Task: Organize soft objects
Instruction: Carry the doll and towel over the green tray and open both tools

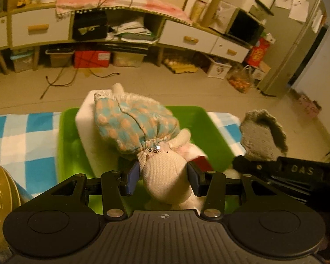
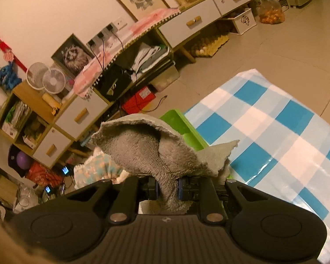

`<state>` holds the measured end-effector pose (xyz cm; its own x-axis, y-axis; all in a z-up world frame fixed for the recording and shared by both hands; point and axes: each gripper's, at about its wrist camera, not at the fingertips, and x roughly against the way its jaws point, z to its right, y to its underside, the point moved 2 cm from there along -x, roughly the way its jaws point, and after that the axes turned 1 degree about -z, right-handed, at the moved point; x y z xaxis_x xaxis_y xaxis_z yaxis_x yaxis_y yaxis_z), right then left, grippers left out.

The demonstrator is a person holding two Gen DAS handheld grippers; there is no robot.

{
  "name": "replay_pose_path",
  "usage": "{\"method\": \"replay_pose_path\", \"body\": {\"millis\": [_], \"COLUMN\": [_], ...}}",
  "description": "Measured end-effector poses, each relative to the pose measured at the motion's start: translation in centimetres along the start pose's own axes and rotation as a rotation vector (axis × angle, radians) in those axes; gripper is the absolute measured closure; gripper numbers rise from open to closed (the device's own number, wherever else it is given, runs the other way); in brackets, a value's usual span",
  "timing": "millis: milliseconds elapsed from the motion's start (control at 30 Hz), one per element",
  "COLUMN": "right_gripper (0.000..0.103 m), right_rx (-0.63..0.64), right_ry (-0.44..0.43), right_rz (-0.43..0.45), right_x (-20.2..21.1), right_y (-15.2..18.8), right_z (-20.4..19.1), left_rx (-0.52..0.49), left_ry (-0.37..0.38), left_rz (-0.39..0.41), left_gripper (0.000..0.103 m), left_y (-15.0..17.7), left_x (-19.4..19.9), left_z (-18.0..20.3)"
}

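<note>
My left gripper (image 1: 162, 179) is shut on the cream head of a plush doll (image 1: 138, 123) in a blue and peach checked dress. The doll hangs over a green bin (image 1: 211, 129) that holds a white foam block (image 1: 88, 136) and a small red item (image 1: 202, 162). My right gripper (image 2: 167, 189) is shut on a grey fluffy cloth (image 2: 147, 145), which bunches up above its blue pads. In the left wrist view that grey cloth (image 1: 261, 136) and the right gripper's black body show at the right, beside the bin. The doll's dress (image 2: 94, 167) shows left of the cloth in the right wrist view.
A blue and white checked tablecloth (image 2: 275, 136) covers the table under the green bin (image 2: 182, 127). A gold round tin (image 1: 0, 193) stands at the near left. Beyond the table lie bare floor, cables and a long low cabinet (image 1: 41, 28) with drawers.
</note>
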<state>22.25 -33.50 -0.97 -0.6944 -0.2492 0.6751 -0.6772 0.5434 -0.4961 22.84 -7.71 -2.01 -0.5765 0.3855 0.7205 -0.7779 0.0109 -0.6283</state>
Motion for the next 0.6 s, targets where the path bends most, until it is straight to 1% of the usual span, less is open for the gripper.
{"method": "replay_pose_path", "body": {"millis": [100,233,400,467,533,600], "right_gripper": [0.101,0.101,0.100,0.100,0.100,0.100], "right_rx": [0.022,0.053,0.117,0.139,0.178,0.191], "right_ry": [0.009,0.029,0.094,0.121,0.150,0.158], "right_rz": [-0.019,-0.046,-0.094,-0.123,-0.115,-0.120], "right_x": [-1.1,-2.3,-3.8,-4.5,-4.6,-4.6], "right_y": [0.3,0.7,1.6,1.9,2.2,2.3], "right_z": [-0.1,-0.4,-0.4,-0.3,-0.4,-0.5], "left_rx": [-0.012,-0.008,-0.002,0.000,-0.029,-0.043], "left_ry": [-0.033,-0.048,-0.093,-0.122,-0.119,-0.123], "left_rz": [-0.005,-0.017,-0.048,-0.079,-0.064,-0.056], "left_gripper": [0.056,0.055,0.054,0.055,0.054,0.053], "left_y": [-0.2,-0.2,0.3,0.7,1.2,1.3], "left_x": [-0.7,-1.3,-2.0,-2.7,-2.7,-2.6], "left_z": [-0.5,-1.0,-1.6,-2.1,-1.9,-1.6]}}
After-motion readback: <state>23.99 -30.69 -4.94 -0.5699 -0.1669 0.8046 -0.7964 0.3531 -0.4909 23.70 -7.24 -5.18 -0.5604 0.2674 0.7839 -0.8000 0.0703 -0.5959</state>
